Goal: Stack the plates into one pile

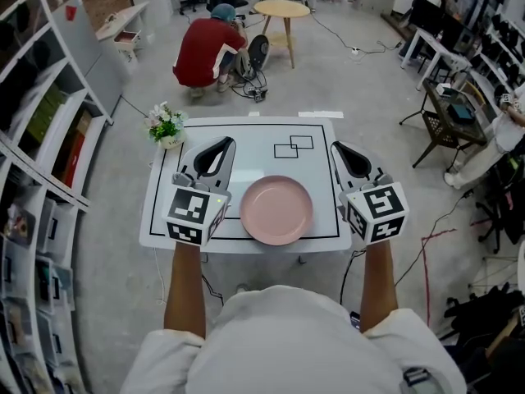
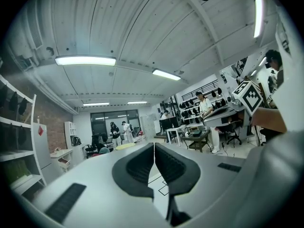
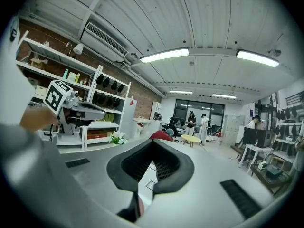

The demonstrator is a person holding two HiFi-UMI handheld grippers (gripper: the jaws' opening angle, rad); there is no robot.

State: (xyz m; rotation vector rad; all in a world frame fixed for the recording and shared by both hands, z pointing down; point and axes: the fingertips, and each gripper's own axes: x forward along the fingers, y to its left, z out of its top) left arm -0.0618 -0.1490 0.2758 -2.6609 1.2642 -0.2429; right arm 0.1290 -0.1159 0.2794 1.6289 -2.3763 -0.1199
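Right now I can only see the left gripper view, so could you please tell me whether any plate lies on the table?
Observer: Yes. One round pink plate lies at the front middle of the white table. I can't tell whether it is a single plate or a pile.
Operator: Thank you. Is the right gripper holding anything?
Observer: No. In its own view, the right gripper has its fingers shut together with nothing between them.
Operator: Is anything else on the table?
Observer: A small bunch of white flowers stands at its far left corner, well apart from the plate.
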